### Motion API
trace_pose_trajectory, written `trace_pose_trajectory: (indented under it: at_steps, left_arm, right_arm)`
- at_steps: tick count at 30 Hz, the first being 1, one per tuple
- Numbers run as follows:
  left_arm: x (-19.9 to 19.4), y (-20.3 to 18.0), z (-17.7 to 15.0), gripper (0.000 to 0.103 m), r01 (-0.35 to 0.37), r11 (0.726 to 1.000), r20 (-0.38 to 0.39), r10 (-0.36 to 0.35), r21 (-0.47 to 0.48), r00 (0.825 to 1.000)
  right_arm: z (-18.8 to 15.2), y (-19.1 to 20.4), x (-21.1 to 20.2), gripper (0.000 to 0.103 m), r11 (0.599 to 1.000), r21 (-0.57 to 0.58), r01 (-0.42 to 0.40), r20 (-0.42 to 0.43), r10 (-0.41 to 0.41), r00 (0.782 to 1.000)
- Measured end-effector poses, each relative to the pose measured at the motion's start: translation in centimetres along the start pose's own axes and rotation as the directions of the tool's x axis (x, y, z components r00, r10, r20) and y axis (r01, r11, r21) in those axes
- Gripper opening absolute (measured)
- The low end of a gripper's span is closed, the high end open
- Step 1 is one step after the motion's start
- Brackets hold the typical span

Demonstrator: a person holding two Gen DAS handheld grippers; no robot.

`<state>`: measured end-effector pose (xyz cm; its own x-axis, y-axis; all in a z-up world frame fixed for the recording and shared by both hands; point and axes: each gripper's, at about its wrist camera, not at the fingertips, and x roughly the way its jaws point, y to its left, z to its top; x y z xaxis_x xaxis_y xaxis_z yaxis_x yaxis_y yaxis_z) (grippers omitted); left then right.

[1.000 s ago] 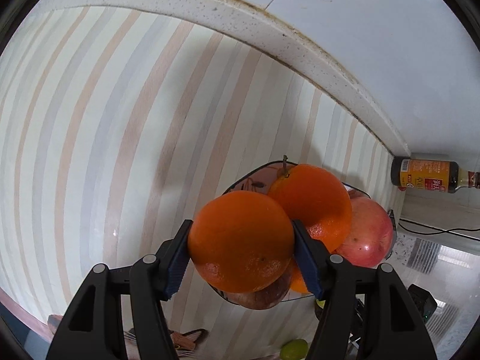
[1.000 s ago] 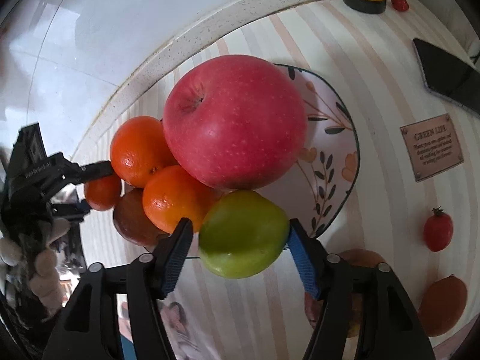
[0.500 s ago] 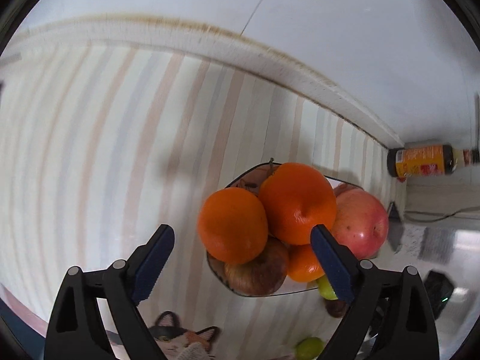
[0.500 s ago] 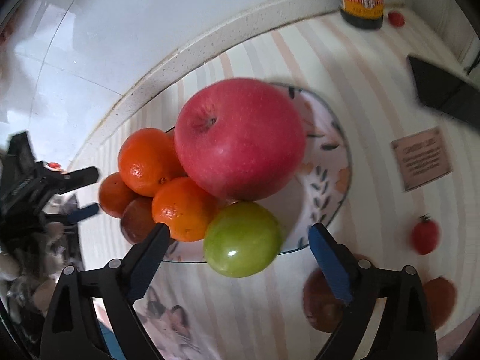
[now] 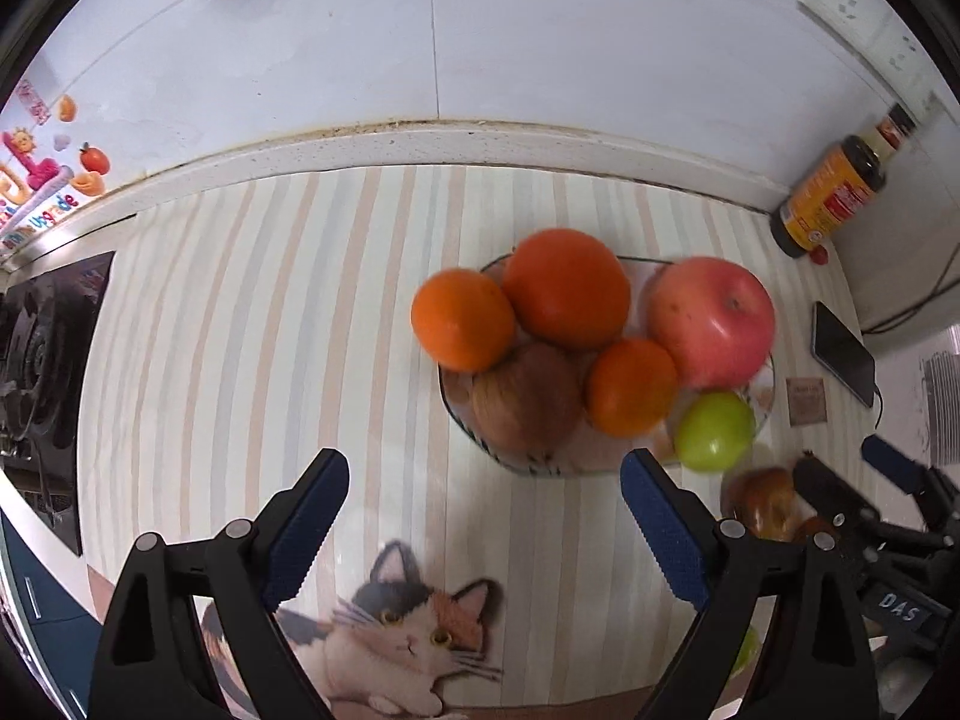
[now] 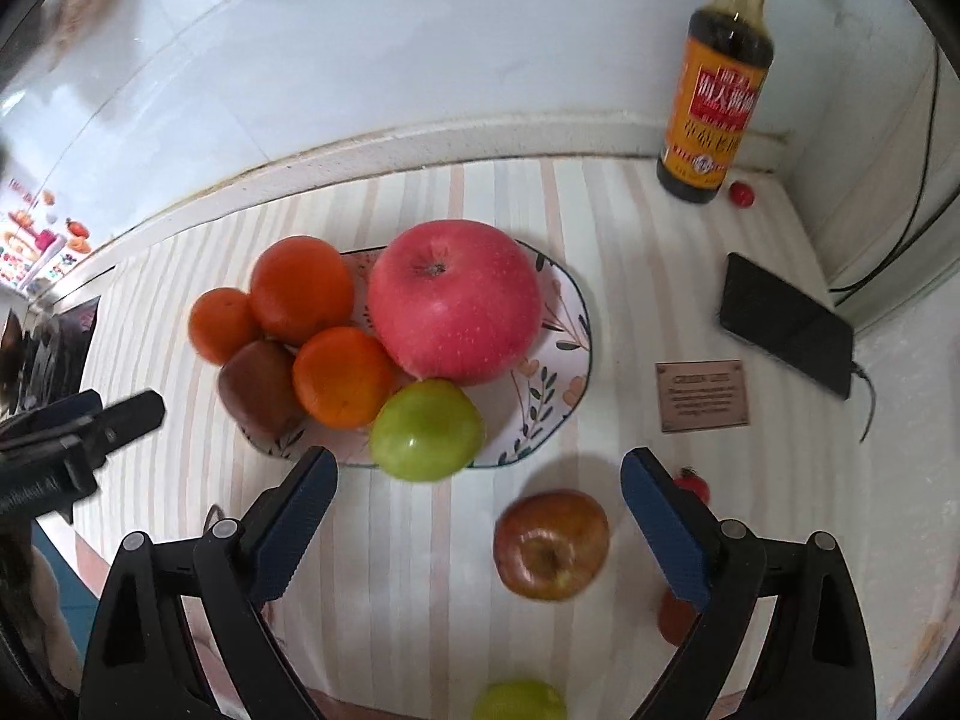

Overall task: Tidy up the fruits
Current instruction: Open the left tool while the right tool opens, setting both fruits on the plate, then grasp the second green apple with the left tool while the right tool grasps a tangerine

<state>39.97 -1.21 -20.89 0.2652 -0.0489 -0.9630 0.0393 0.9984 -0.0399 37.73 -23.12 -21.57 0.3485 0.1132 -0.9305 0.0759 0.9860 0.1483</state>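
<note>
A flowered plate (image 6: pixel 558 324) holds a big red apple (image 6: pixel 453 300), a green apple (image 6: pixel 426 429) at its near rim, three oranges (image 6: pixel 300 288) and a brown fruit (image 6: pixel 258 390). My right gripper (image 6: pixel 480 465) hangs open above the near rim, with nothing between its fingers. In the left wrist view the same plate (image 5: pixel 576 459) shows the oranges (image 5: pixel 462 327) and the red apple (image 5: pixel 711 321). My left gripper (image 5: pixel 483 468) is open and empty, above and in front of the plate. A brownish red apple (image 6: pixel 551 543) lies on the mat near the right gripper.
A soy sauce bottle (image 6: pixel 714 90) and a cherry tomato (image 6: pixel 742 193) stand by the back wall. A phone (image 6: pixel 786 324) and a small brown sign (image 6: pixel 702 396) lie to the right. Small tomatoes (image 6: pixel 693 483) and a green fruit (image 6: pixel 519 702) lie nearer. A stove (image 5: pixel 42 360) is at the left.
My left gripper let go of an orange on the plate, opened and rose away. My right gripper released the green apple at the plate's rim, opened and lifted.
</note>
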Motion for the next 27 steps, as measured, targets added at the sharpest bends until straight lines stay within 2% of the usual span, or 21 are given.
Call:
trace_pose_trajectory:
  at_steps: [13, 21, 27]
  left_arm:
    - [-8.1, -1.5, -3.7, 0.093, 0.011, 0.999, 0.136, -0.016, 0.037, 0.991]
    - [-11.5, -2.0, -6.2, 0.093, 0.03, 0.997, 0.161, -0.04, 0.066, 0.986]
    - [-12.5, -2.5, -7.4, 0.093, 0.025, 0.997, 0.175, -0.039, 0.078, 0.984]
  right_arm:
    - [-3.9, 1.2, -9.1, 0.098, 1.0, -0.029, -0.004, 0.116, 0.007, 0.993]
    - [-6.1, 1.7, -13.0, 0.098, 1.0, -0.027, -0.011, 0.157, 0.015, 0.987]
    - [-7.3, 1.4, -14.8, 0.098, 1.0, -0.018, -0.015, 0.173, 0.018, 0.985]
